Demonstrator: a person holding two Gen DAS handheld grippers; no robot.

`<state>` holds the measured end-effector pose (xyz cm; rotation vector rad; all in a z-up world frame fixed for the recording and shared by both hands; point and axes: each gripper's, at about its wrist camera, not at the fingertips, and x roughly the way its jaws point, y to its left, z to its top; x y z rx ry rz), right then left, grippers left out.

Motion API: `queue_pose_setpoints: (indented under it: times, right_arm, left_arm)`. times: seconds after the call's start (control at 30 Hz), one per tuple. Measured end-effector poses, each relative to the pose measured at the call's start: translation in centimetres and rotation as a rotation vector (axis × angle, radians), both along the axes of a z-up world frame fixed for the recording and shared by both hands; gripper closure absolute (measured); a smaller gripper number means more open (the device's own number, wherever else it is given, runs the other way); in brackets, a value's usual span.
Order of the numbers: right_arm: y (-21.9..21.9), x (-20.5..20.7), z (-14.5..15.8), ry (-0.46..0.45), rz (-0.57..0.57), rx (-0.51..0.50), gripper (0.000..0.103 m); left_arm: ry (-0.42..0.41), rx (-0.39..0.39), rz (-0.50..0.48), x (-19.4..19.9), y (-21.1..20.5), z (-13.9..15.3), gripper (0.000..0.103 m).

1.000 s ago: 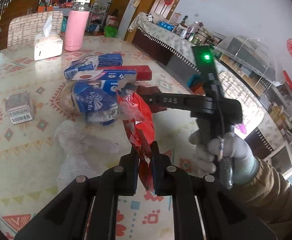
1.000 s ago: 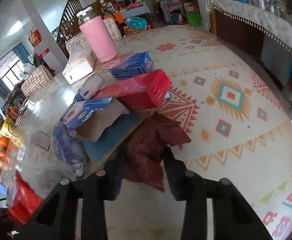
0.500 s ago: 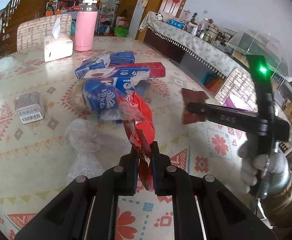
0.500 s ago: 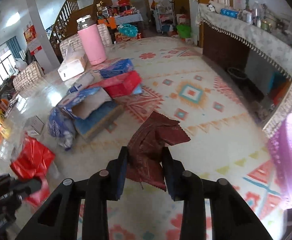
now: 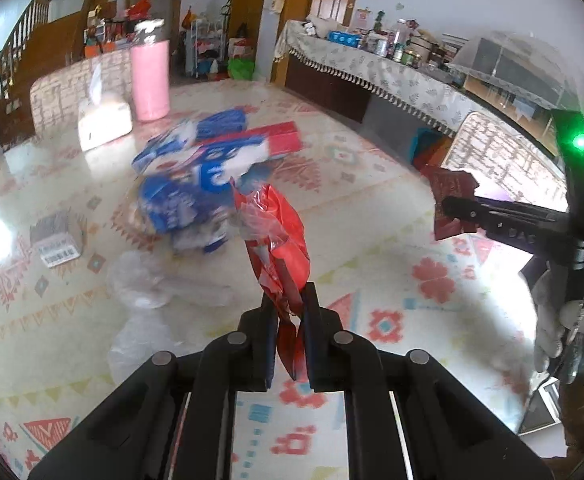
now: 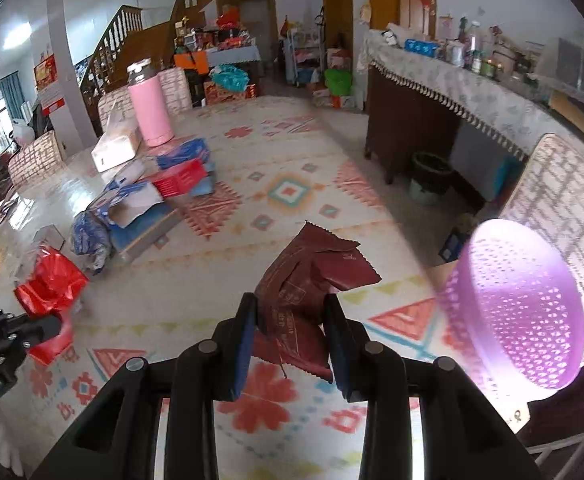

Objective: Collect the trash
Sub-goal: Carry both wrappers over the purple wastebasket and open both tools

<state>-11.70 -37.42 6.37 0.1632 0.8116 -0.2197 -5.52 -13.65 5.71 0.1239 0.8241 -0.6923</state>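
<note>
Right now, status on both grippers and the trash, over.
Left gripper shut on red plastic bag. Right gripper shut on maroon wrapper, near purple basket. Blue packaging pile remains on table. Nothing in the way.

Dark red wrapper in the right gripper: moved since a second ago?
Yes. The dark red wrapper left the box pile and now hangs near the purple basket.
</note>
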Motion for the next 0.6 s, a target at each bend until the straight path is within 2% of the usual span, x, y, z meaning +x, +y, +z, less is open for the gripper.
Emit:
queue_pose_setpoints:
  times: [0.23,0.6]
  right_arm:
    - [-3.6,-2.2,0.4,-0.034,-0.043,0.04,0.067]
    - [-12.2,-8.1,2.6,-0.132,-0.185,0.086,0.067]
  left_arm:
    - [-0.04,0.02,-0.063,-2.2,-5.1,2.0,0.092]
    - [-0.021,0.001,-0.195,-2.6,-15.2,4.0,0.092]
